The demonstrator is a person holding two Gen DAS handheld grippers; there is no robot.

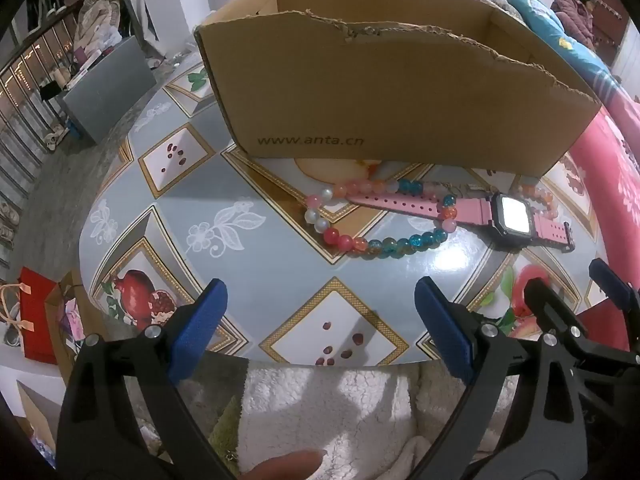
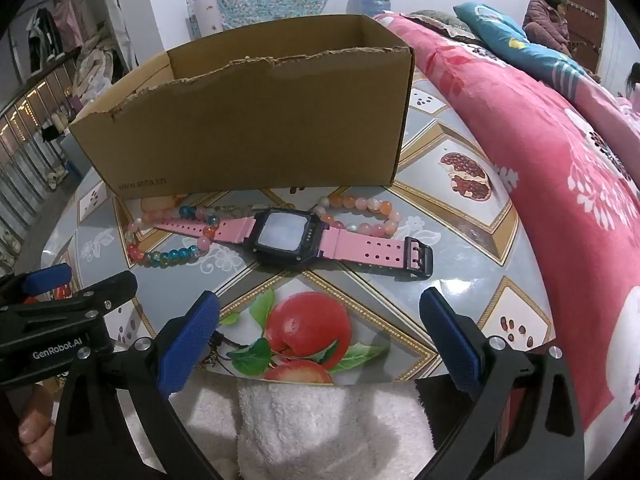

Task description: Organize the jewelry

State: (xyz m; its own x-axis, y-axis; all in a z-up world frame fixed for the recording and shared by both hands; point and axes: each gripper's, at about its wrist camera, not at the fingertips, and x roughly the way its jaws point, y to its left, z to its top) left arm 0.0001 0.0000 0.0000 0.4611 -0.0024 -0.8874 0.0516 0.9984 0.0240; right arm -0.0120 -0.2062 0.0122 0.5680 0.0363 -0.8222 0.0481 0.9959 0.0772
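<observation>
Nothing looks sorted yet. The watch and two bead bracelets, one multicoloured and one peach, lie on the table just in front of the box, the watch strap crossing the multicoloured one. The left gripper and right gripper hover near the table's front edge, both spread wide and pinching nothing. The box's floor is hidden behind its torn wall, so I cannot tell whether anything lies inside. A thin chain may lie behind the watch, too faint to confirm.

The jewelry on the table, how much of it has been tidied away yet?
Apparently nothing yet. The pink watch, multicolored bracelet and peach bracelet lie on the table before the cardboard box. Left gripper and right gripper hang open, empty. All three still need putting away.
</observation>
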